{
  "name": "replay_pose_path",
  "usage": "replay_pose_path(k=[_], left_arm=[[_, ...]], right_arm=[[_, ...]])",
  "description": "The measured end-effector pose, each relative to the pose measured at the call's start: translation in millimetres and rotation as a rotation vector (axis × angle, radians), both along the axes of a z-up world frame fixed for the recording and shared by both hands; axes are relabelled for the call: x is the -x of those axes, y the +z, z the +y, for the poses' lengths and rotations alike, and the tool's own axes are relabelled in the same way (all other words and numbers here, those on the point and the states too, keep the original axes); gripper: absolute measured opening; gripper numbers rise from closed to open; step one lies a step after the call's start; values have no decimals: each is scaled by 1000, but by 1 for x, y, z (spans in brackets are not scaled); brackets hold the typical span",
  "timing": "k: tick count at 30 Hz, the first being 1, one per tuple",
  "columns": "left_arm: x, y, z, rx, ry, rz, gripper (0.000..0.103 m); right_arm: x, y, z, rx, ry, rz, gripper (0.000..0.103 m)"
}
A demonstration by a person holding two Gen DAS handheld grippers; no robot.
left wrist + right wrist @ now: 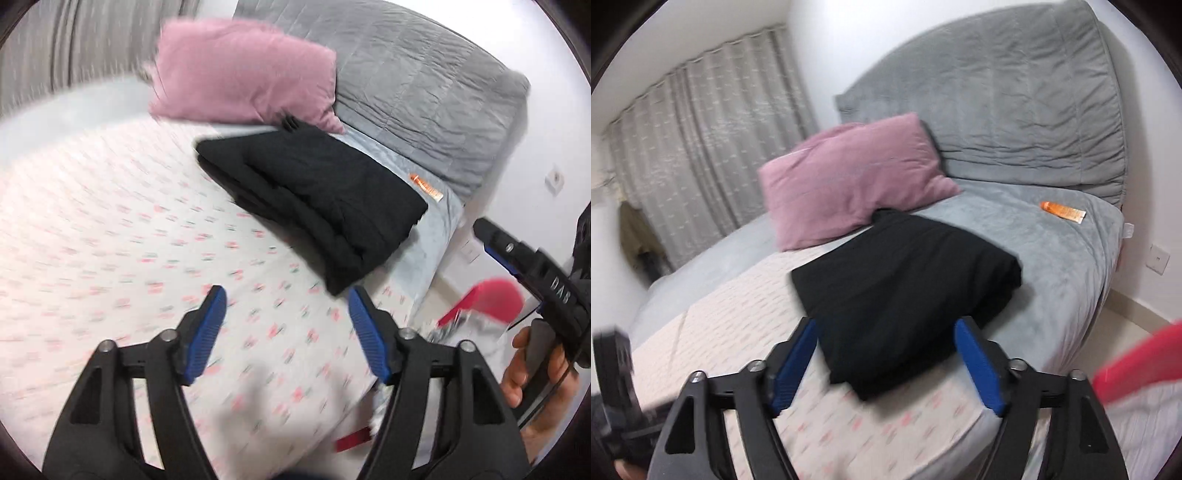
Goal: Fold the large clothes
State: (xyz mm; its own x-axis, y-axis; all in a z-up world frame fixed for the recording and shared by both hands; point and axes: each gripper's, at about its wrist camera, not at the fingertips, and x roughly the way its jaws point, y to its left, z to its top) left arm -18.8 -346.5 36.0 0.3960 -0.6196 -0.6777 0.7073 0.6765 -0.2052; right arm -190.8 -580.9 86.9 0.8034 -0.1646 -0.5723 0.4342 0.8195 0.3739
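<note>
A black garment (pixel 314 199) lies folded into a thick rectangle on the bed, near the pink pillow; it also shows in the right wrist view (pixel 905 295). My left gripper (pixel 286 306) is open and empty, above the patterned sheet (pixel 110 229) just short of the garment's near corner. My right gripper (pixel 886 332) is open and empty, its blue pads either side of the garment's near end in the view, apart from it. The right gripper's body (pixel 532 266), held in a hand, appears at the right of the left wrist view.
A pink pillow (pixel 849 181) leans against a grey padded headboard (pixel 1015 99). An orange tube (pixel 1063 211) lies on the grey blanket (pixel 1052 266). Curtains (pixel 701 147) hang at left. A red object (pixel 487 299) sits on the floor beside the bed's right edge.
</note>
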Motion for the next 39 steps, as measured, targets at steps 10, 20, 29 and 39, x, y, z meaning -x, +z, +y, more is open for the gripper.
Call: replay_pose_path(k=[10,20,29,39], left_arm=[[62,49,93,-22,94,-193,98],[75,59,99,24,34,-239,102],[66,58,100,33,37,-231,102],[53,45,96,-11,72,-235,102]], right_arm=[[87,42,105,41,-3,-16,89],[107,59,142,129,-6,32,101],[105,72,143,193,-47,33,103],[86,59,147,202,-31,74,103]])
